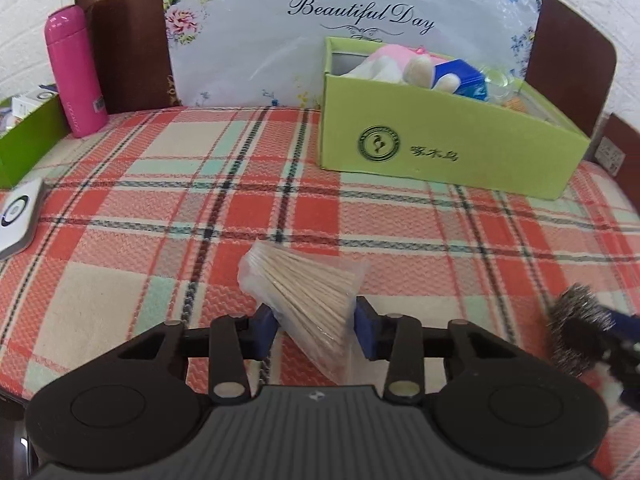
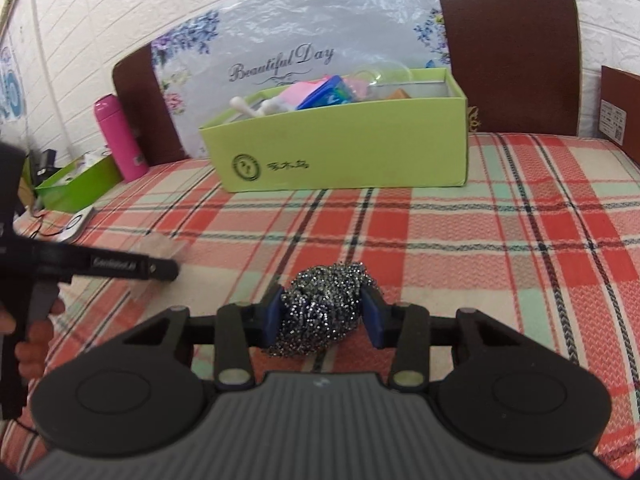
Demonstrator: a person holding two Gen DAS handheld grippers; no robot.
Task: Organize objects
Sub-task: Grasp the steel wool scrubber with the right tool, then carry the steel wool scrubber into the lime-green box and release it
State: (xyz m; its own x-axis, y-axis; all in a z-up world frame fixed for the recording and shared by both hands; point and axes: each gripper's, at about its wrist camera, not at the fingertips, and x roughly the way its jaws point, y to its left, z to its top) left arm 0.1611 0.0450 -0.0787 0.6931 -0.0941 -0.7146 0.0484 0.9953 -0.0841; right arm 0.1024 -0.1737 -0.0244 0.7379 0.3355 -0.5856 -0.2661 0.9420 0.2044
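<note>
My left gripper is shut on a clear bag of wooden cotton swabs, held just above the plaid cloth. My right gripper is shut on a steel wool scrubber, also low over the cloth; the scrubber shows at the right edge of the left wrist view. A light green cardboard box holding several items stands at the back, ahead and to the right of the left gripper; in the right wrist view the box is straight ahead.
A pink bottle stands at the back left beside a darker green box. A white device lies at the left edge. A floral bag and dark wooden headboard rise behind. The left gripper's body shows left in the right wrist view.
</note>
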